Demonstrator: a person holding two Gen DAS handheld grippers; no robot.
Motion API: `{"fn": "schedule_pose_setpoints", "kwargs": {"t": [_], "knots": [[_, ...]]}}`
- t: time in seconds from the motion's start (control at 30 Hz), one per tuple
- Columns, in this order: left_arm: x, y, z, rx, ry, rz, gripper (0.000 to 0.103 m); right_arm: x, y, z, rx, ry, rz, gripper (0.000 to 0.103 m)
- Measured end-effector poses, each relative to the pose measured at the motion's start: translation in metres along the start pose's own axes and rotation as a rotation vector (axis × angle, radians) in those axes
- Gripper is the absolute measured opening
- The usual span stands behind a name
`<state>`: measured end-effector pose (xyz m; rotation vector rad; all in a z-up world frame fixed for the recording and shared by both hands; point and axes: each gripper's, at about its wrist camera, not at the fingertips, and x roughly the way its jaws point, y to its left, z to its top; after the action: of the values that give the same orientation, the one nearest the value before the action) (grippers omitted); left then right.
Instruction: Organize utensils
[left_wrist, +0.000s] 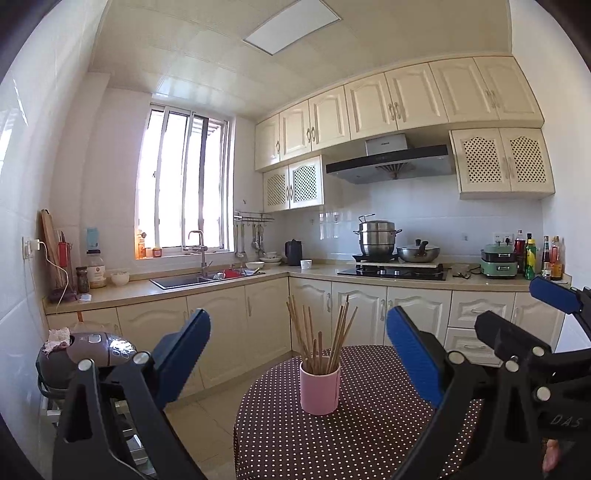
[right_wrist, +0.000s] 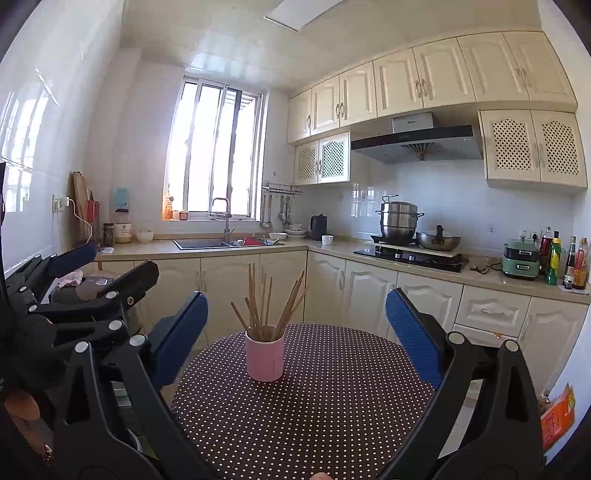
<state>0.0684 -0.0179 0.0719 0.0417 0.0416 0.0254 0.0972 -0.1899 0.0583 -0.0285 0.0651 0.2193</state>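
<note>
My left tongs (left_wrist: 297, 354) and right tongs (right_wrist: 295, 338) both stand wide apart, holding nothing, raised above the near edge of the desk (right_wrist: 332, 424). Ahead of them, the pink cup (right_wrist: 264, 356) stands upright on the dotted cloth, chopsticks (right_wrist: 266, 302) fanned inside it.

The cup (left_wrist: 320, 387) stands on the table (left_wrist: 369, 435), with the chopsticks (left_wrist: 321, 332) upright in it, fanning outward. From the cup, the sink (left_wrist: 184, 281) lies at eleven o'clock on the counter (left_wrist: 147, 290) (window (left_wrist: 183, 192) behind it), and the stove (left_wrist: 393, 272) at one o'clock, bearing a steamer (left_wrist: 376, 238) left of a wok (left_wrist: 419, 253). The rice cooker (left_wrist: 81, 354) sits at nine o'clock, below the counter. Bottles (left_wrist: 539, 258) crowd the counter at two o'clock.
</note>
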Motion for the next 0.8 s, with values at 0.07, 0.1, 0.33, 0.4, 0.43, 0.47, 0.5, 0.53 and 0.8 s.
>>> {"fn": "schedule_pose_setpoints", "kwargs": {"t": [0.07,0.1,0.33,0.4,0.43,0.47,0.5,0.53,0.8], "knots": [[0.0013,0.0018,0.0003,-0.003,0.003,-0.002,0.094,-0.0004,0.0012,0.0006,0.001,0.002,0.000,0.095],[0.0018,0.0020,0.0002,-0.005,0.004,-0.004,0.094,-0.0002,0.0012,0.0006,0.001,0.002,0.001,0.095],[0.0044,0.0026,-0.0001,-0.007,0.005,-0.003,0.094,0.0010,-0.0006,0.0011,0.002,0.003,0.002,0.095],[0.0047,0.0027,-0.0001,-0.007,0.006,-0.003,0.094,0.0026,-0.0027,0.0009,0.003,0.004,0.003,0.095],[0.0051,0.0023,-0.0002,-0.007,0.006,-0.001,0.094,0.0034,-0.0019,0.0008,0.003,0.005,0.003,0.095],[0.0052,0.0026,-0.0003,-0.006,0.007,-0.001,0.094,0.0039,-0.0017,0.0008,0.003,0.005,0.002,0.095],[0.0057,0.0027,-0.0006,-0.006,0.007,0.000,0.094,0.0035,-0.0020,0.0009,0.003,0.005,0.003,0.095],[0.0062,0.0029,-0.0007,-0.006,0.007,0.000,0.094,0.0034,-0.0020,0.0009,0.004,0.005,0.003,0.095],[0.0076,0.0015,-0.0010,-0.003,0.008,0.003,0.094,0.0064,-0.0010,-0.0010,0.006,0.007,0.006,0.095]]}}
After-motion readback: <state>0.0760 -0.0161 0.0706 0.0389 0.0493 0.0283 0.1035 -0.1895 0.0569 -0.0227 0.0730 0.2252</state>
